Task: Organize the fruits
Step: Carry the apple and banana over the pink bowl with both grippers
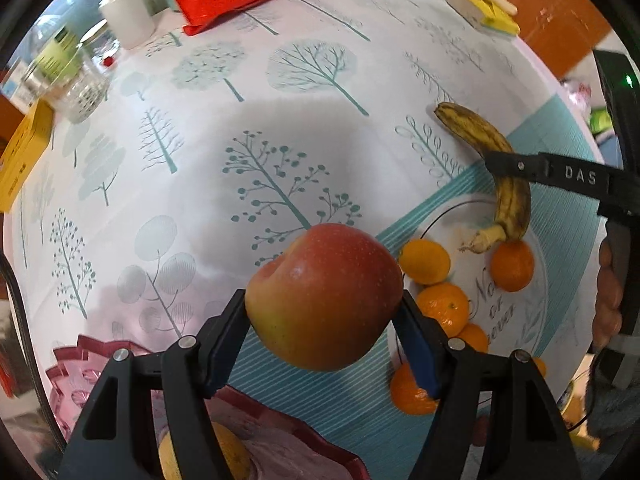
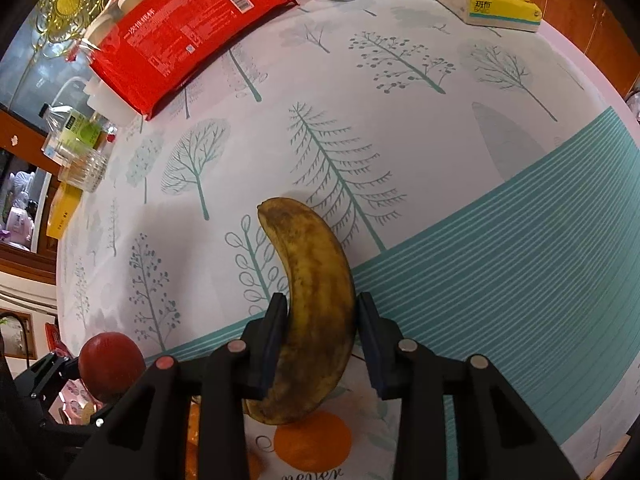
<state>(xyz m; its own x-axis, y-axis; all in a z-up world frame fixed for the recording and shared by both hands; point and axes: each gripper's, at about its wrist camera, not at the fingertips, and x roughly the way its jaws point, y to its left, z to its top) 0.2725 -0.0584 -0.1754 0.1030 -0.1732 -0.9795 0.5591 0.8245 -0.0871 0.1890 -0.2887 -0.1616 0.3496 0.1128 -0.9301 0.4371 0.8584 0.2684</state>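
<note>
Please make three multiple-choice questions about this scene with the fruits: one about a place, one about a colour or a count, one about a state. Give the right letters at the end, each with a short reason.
1. Where does the stem end of the banana lie?
A. on the white plate beside an orange
B. in the pink tray
C. on the red package

2. What colour is the tray at the lower left of the left wrist view?
A. blue
B. pink
C. green

3. What is the state of the left gripper?
A. open and empty
B. shut on an orange
C. shut on the apple

Answers:
1 A: the stem rests over the plate, next to the orange.
2 B: its scalloped rim is pink.
3 C: both pads press on the apple's sides, and it is off the table.

The right gripper is shut on the banana.
</note>
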